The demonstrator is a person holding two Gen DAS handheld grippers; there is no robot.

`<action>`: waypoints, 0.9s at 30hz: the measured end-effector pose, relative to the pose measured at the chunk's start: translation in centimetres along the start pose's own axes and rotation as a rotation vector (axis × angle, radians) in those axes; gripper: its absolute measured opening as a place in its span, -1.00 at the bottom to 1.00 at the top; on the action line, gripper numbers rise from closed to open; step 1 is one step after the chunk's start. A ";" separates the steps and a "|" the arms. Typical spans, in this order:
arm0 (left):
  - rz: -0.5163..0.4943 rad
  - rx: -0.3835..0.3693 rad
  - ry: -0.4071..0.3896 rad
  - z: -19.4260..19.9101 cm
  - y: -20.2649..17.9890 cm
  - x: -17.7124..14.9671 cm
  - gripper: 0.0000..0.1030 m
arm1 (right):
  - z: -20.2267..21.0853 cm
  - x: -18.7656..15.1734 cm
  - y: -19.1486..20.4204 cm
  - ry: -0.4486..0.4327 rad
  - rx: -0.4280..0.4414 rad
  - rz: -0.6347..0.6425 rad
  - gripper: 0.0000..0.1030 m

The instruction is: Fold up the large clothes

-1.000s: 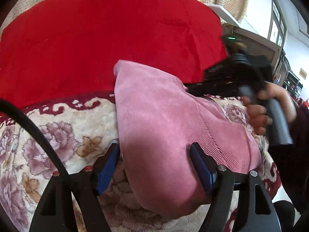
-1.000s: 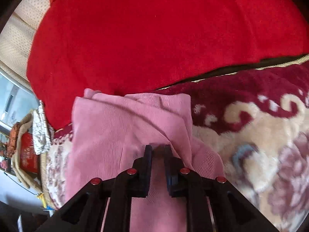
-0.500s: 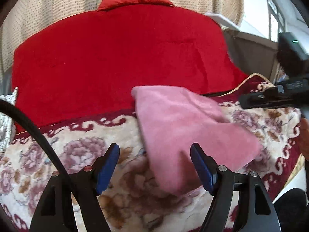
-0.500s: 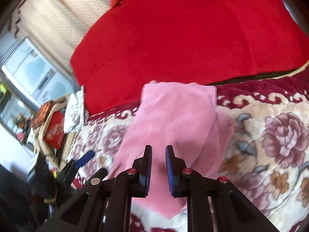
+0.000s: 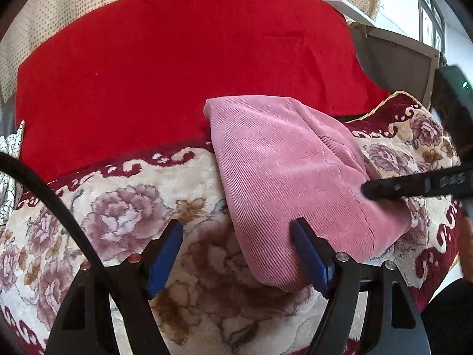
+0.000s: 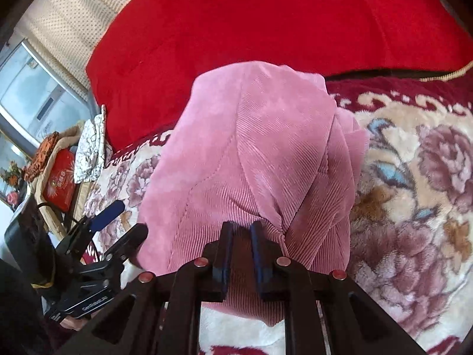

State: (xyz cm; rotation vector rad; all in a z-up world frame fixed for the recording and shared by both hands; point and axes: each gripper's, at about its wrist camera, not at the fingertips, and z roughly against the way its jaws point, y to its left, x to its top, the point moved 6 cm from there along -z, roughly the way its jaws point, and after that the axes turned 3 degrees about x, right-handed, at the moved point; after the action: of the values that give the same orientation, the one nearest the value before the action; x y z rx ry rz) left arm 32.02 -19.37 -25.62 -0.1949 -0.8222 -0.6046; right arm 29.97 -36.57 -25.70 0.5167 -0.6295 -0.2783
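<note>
A folded pink corduroy garment [image 5: 283, 171] lies on the floral blanket [image 5: 118, 222], its far end against the red quilt [image 5: 177, 59]. My left gripper [image 5: 236, 224] is open wide, and the garment's near corner lies loose beside its right finger. My right gripper [image 6: 242, 226] is shut on a bunched fold at the near edge of the pink garment [image 6: 251, 136]. In the left wrist view, the right gripper [image 5: 372, 190] comes in from the right onto the cloth. The left gripper [image 6: 124, 224] shows at the lower left of the right wrist view, beside the garment.
The red quilt [image 6: 266, 23] covers the far half of the bed, with dotted curtains behind it. A white patterned cloth [image 6: 88, 148], a red box [image 6: 59, 180] and other clutter sit beyond the bed's left side. The blanket's edge drops off at the right [image 5: 437, 254].
The pink garment, first held up close to the left camera, now lies lower on the blanket. The right gripper has swung across to the garment's right edge. The left gripper stays open.
</note>
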 end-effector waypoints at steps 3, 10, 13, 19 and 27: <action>0.013 -0.003 -0.001 0.2 0.3 0.3 0.51 | 1.6 0.9 0.6 -0.022 0.028 0.001 -0.65; 0.006 0.010 -0.009 0.2 0.1 0.3 0.51 | 3.4 5.0 2.2 -0.129 0.009 0.030 -0.65; 0.010 0.007 -0.009 0.2 0.1 0.2 0.51 | 0.2 6.9 0.5 -0.081 -0.053 -0.015 -0.65; 0.007 0.005 -0.017 0.1 0.0 0.4 0.51 | -5.9 7.0 -4.3 -0.010 -0.006 -0.166 -0.68; 0.011 0.020 -0.016 0.0 0.2 0.4 0.51 | -2.7 5.7 -3.0 -0.061 0.006 -0.148 -0.64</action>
State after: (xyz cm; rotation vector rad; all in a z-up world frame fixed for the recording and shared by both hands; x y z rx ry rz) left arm 32.30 -19.38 -25.34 -0.1865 -0.8416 -0.5848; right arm 35.79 -40.31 -26.45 0.5633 -0.6529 -0.4330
